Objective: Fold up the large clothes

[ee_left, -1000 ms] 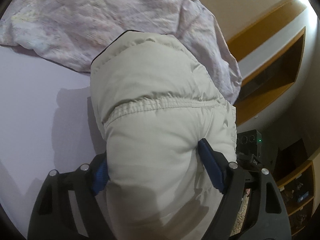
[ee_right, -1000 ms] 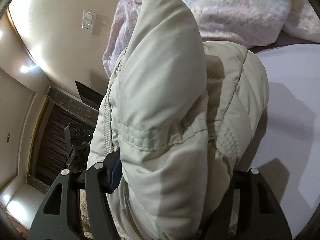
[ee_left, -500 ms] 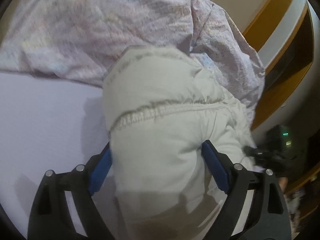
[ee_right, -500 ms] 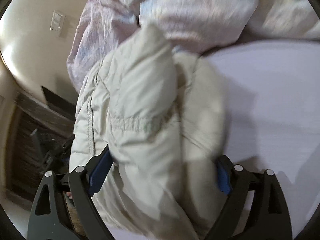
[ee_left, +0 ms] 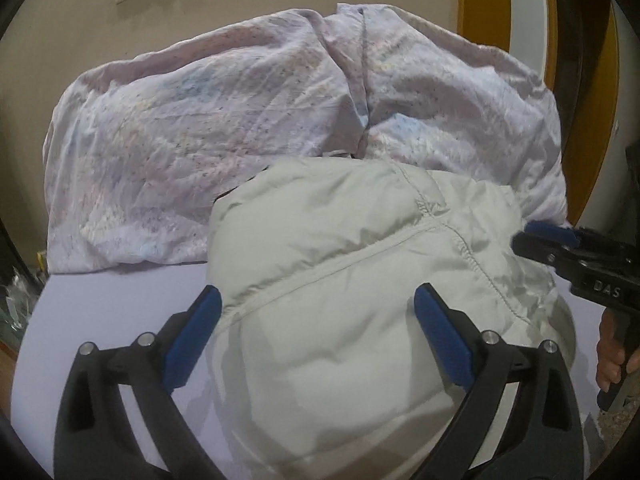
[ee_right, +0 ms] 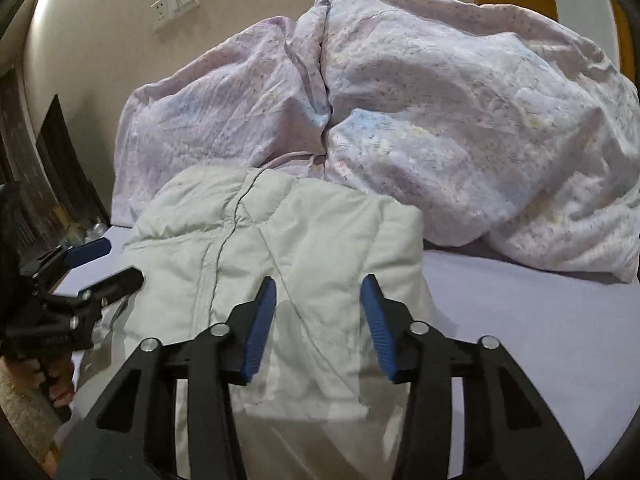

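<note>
Closest to me, my left gripper [ee_left: 316, 336] has its blue pads spread wide, one on either side of the pale puffy jacket [ee_left: 360, 280], with the jacket bulging up between them; I can't tell whether either pad touches the cloth. My right gripper [ee_right: 318, 320] is also spread apart, hovering over the near end of the jacket [ee_right: 280, 240] with nothing pinched.

The jacket lies folded into a thick bundle on the lilac bed sheet [ee_right: 540, 340], its stitched seams and a zip line running away from me. From the left wrist view I see the right gripper [ee_left: 576, 256] just beside the jacket's right edge. From the right wrist view the left gripper [ee_right: 84, 276] sits at the jacket's left edge.

Beyond the jacket, touching its far end, a crumpled lilac patterned duvet [ee_left: 240, 120] is heaped up. Behind the duvet stands a beige wall with a switch plate [ee_right: 176, 2].
</note>
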The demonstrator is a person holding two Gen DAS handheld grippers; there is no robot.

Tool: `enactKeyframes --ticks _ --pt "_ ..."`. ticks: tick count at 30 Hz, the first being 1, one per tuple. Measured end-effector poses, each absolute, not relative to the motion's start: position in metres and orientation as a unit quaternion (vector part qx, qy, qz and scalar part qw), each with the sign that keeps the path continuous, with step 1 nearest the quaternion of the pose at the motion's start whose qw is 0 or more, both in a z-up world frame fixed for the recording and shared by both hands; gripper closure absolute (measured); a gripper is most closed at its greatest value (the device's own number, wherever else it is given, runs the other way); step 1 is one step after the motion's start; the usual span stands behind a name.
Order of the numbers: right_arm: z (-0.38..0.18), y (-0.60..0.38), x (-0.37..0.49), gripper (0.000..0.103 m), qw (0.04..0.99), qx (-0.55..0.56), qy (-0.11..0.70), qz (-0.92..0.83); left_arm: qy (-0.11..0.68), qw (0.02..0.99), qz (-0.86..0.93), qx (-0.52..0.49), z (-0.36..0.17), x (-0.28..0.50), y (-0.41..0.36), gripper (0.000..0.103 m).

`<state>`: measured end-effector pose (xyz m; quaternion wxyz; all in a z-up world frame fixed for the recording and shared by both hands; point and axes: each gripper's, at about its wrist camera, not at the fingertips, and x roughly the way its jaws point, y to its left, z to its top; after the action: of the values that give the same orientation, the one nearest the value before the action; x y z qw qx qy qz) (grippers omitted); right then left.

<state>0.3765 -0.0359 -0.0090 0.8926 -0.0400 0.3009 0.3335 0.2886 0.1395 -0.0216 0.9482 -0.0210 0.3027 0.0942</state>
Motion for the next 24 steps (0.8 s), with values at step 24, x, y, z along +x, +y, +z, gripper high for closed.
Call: enactKeyframes --ticks 24 --pt "-0.056 -0.006 0.43 0.057 0.911 -0.072 0.3 0.273 0.315 0.942 0.118 -0.003 -0.05 0.336 0.129 0.002"
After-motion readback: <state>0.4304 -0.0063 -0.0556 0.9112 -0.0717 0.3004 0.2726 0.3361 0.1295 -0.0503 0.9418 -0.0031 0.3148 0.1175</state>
